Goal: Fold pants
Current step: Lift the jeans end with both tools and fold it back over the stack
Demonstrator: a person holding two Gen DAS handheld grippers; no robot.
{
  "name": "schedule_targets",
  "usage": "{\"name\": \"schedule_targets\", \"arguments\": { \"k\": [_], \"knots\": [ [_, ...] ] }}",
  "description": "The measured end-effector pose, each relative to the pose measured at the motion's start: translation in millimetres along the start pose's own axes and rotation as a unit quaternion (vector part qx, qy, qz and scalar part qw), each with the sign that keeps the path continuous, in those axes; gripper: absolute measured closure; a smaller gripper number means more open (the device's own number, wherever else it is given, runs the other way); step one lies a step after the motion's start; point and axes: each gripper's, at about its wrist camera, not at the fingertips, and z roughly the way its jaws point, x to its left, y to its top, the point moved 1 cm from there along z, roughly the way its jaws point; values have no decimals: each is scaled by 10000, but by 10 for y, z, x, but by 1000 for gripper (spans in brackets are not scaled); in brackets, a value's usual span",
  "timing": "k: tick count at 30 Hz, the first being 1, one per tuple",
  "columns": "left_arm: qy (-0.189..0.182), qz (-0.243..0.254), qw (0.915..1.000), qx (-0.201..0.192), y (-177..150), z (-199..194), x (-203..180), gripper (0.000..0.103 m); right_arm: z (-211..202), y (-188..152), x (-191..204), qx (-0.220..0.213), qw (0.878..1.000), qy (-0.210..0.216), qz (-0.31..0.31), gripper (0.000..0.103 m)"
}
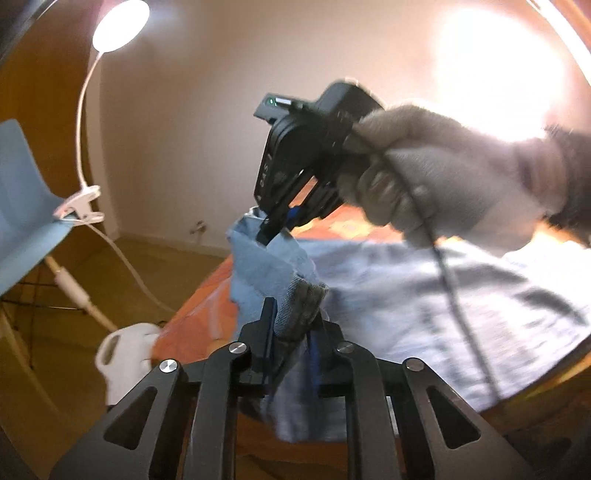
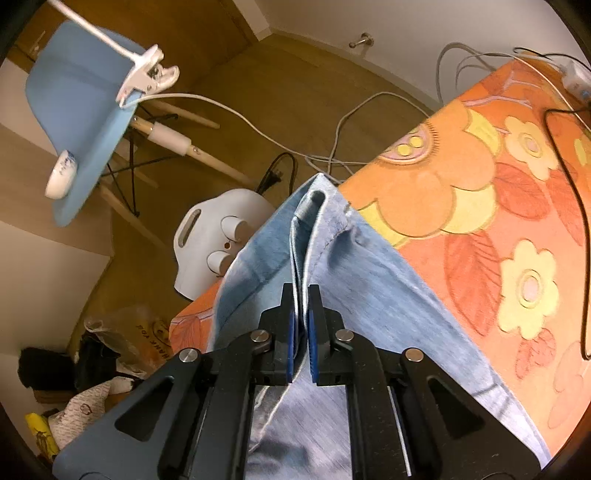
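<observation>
I am at the lifting step: my left claw is closed on a thick edge of the light blue jeans, and my right claw is clamped on another edge of it. The jeans lie partly on the counter with the orange flowered cloth, with one end raised. Next, I think both held edges must travel together over the rest of the fabric. I count one pair of jeans, two claws, and one gloved hand.

Blue chair, clip lamp, white jug
</observation>
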Motion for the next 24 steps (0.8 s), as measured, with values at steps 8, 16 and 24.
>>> {"name": "schedule_targets", "arguments": {
  "k": [8, 16, 24],
  "knots": [
    [-726, 77, 9973, 81, 18, -81, -382, 97, -468, -302, -541, -309, 9973, 473, 475, 96],
    [-824, 115, 9960, 321, -129, 75, -388, 97, -466, -590, -925, -458, 9930, 876, 650, 78],
    [-720, 481, 9953, 440, -199, 75, -450, 97, -484, -578, -990, -713, 9807, 1585, 895, 39]
  ]
}}
